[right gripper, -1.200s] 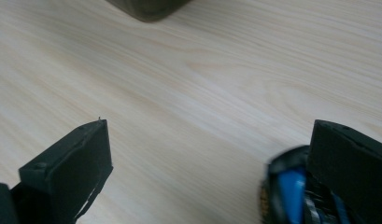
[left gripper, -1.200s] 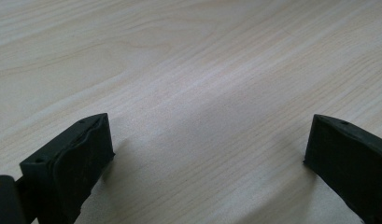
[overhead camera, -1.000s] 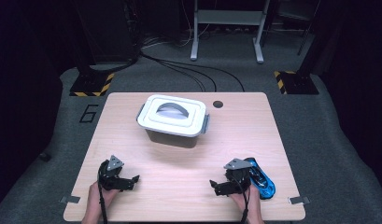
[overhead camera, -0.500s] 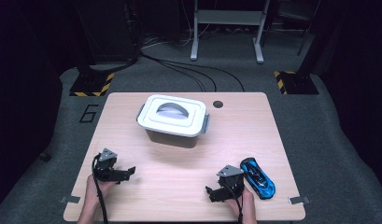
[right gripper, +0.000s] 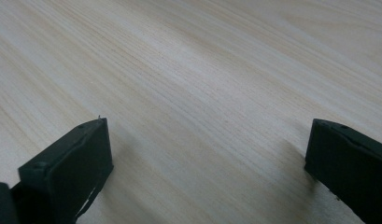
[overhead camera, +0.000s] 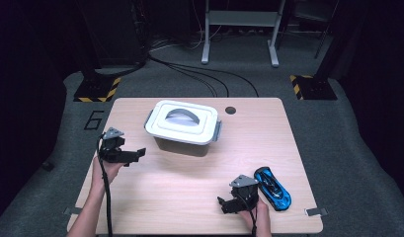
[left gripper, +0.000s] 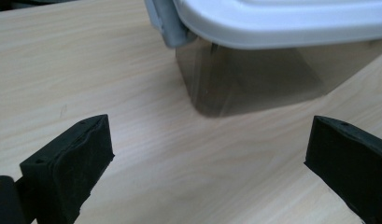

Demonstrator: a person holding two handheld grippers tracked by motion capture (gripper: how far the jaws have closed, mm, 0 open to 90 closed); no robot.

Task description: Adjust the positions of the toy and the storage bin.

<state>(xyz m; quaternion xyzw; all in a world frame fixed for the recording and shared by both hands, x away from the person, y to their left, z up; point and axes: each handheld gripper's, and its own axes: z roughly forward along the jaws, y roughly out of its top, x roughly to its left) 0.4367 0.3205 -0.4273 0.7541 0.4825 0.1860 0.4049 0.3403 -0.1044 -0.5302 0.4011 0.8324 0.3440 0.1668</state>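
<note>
The left tongs (overhead camera: pixel 133 156) stand wide, with nothing between the jaws; they have just been opening again after a brief narrowing. They hang above the counter (overhead camera: pixel 189 197) just to the left of the lidded plastic container (overhead camera: pixel 183 127), pointing toward it and apart from it. In the left gripper view the two black pads (left gripper: pixel 67 163) frame bare wood, with the container's (left gripper: pixel 254 79) smoky translucent wall, its white lid (left gripper: pixel 282 21) and a grey side latch (left gripper: pixel 167 21) just ahead of them, untouched.

The right tongs (overhead camera: pixel 224 205) also stand wide and hold nothing. They sit low near the counter's front edge, well in front of the container and to its right, pointing left. In the right gripper view the pads (right gripper: pixel 72 163) sit over plain wood grain, low to the surface, and I cannot tell whether they touch it.

The container stands upright toward the far middle of the counter, its lid on and an arched handle (overhead camera: pixel 181 114) across the top. A blue toy car (overhead camera: pixel 272 188) lies just to the right of the right tongs, well in front of the container, apart from the jaws
</note>
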